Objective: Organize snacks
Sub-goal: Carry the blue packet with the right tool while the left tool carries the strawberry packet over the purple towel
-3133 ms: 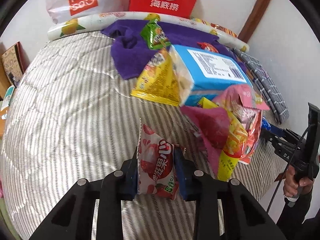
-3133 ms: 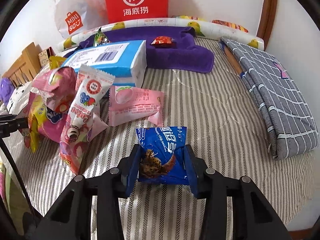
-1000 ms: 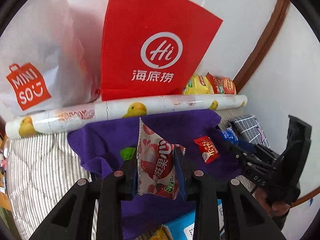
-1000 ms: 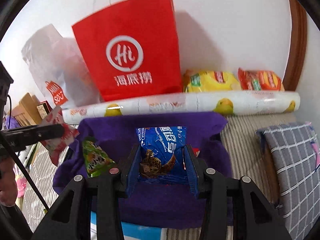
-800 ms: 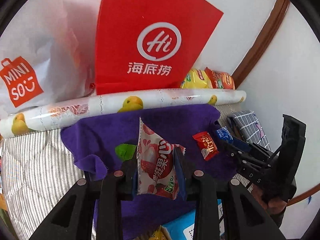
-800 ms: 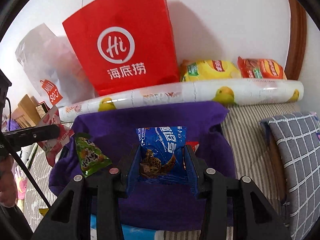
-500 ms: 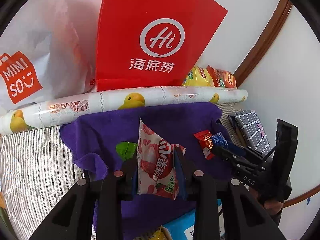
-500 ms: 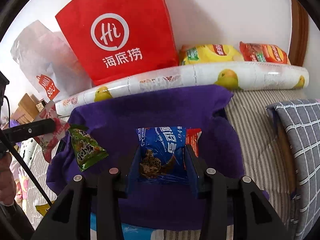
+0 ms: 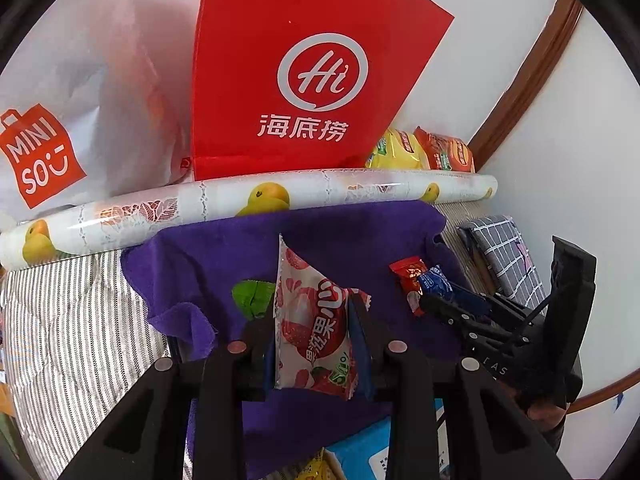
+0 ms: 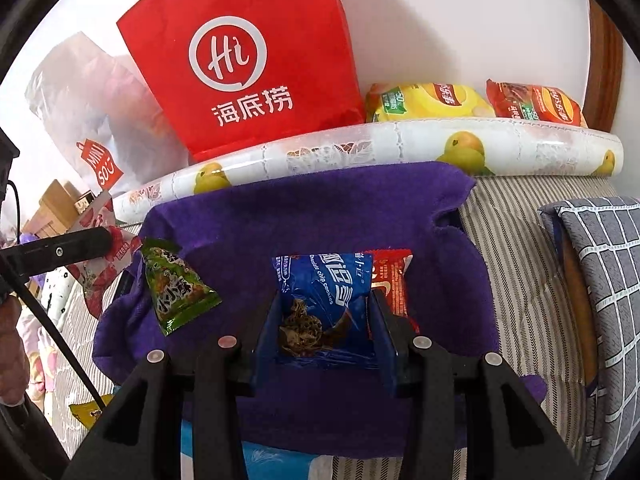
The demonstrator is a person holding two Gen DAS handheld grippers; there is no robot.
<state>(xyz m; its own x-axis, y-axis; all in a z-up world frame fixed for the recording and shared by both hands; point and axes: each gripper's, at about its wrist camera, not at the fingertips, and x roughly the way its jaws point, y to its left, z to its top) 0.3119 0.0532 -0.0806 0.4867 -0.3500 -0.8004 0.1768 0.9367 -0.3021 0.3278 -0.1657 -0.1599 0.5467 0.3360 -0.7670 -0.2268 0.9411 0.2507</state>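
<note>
Left wrist view first: left tool [image 9: 314, 330] is clamped on the strawberry packet [image 9: 310, 322], which stands upright between its pads. Compared with three seconds ago, when this view looked over the striped bed and the snack pile, it now looks down on the purple towel [image 9: 320, 236] at the far end, with the red paper bag [image 9: 304, 68] and the fruit-print roll [image 9: 256, 204] behind. That suggests the carry is done and only the release remains. Beyond the packet's left edge lies a green packet [image 9: 250, 294]; to the right, the red packet [image 9: 410, 276] lies touching the blue one held by the right tool [image 9: 442, 294].

Right wrist view: right tool [image 10: 324, 332] grips the blue cookie packet [image 10: 324, 300], pads pressed on both sides. Over the last second the towel [image 10: 320, 208] has filled more of the view, so the packet has sunk toward it and appears very close to the cloth; contact itself is hidden. The red packet [image 10: 390, 280] lies just behind its right edge, the green packet [image 10: 176, 290] well to the left, and the left tool's finger [image 10: 60, 250] enters at the far left with the strawberry packet [image 10: 100, 276].
</note>
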